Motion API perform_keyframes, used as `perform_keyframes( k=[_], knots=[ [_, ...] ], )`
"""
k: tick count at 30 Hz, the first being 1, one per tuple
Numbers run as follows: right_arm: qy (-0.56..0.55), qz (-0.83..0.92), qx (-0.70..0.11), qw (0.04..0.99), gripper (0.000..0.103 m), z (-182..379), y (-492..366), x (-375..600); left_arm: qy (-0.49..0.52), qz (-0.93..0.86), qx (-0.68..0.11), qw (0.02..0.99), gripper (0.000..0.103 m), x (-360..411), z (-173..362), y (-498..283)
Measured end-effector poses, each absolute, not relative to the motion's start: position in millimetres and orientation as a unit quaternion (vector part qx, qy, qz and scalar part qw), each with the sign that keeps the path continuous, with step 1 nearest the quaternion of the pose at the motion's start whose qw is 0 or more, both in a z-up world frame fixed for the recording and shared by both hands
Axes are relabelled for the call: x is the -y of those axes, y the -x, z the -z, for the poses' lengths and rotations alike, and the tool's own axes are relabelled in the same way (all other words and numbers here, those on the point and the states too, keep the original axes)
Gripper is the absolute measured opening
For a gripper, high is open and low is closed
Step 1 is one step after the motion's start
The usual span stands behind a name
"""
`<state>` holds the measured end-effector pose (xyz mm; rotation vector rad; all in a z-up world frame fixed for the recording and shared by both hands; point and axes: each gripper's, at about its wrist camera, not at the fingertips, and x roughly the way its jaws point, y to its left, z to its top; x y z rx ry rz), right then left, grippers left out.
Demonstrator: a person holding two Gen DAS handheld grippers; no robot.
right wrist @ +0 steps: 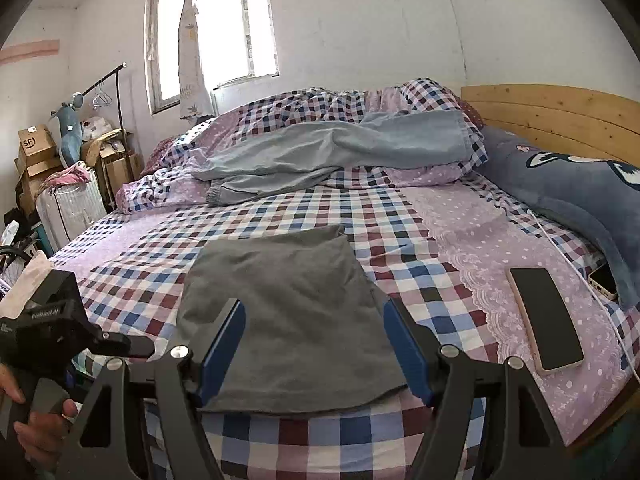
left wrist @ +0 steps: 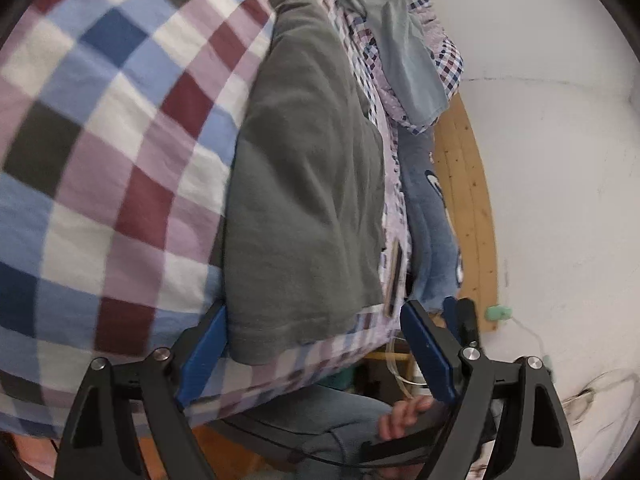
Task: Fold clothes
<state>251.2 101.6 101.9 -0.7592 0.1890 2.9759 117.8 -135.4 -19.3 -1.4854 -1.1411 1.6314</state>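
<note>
A folded grey garment (right wrist: 288,316) lies flat on the checked bed sheet (right wrist: 400,240) near the front edge. My right gripper (right wrist: 314,348) is open, its blue fingers either side of the garment's near edge, holding nothing. My left gripper (left wrist: 316,344) is open too, tilted sideways, and frames the near end of the same grey garment (left wrist: 304,184). Its body also shows at the left of the right wrist view (right wrist: 52,328). Light blue trousers (right wrist: 340,148) lie unfolded on the rumpled duvet (right wrist: 304,112) at the back of the bed.
A phone (right wrist: 546,316) lies face up on the purple sheet at the right, with a white cable (right wrist: 560,248) and a second phone (right wrist: 602,280) beside it. A blue plush pillow (right wrist: 560,184) leans on the wooden headboard (right wrist: 552,108). Boxes and a clothes rack (right wrist: 116,92) stand at the left wall.
</note>
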Motion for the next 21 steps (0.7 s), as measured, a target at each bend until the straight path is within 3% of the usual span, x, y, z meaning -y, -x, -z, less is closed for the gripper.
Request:
perform_keyframes(
  k=[12,21],
  knots=[
    [0.261,-0.965,-0.023,0.013,0.075,-92.8,-252.1,-91.0,0.565,-0.596,0.467,0.328,0.088,131.2,19.3,-111.2],
    [0.262,-0.964,-0.036,0.019,0.075,-92.2,-252.2,-96.5,0.573,-0.639,0.416,0.300,0.088,135.3,10.8,-104.8]
  ],
)
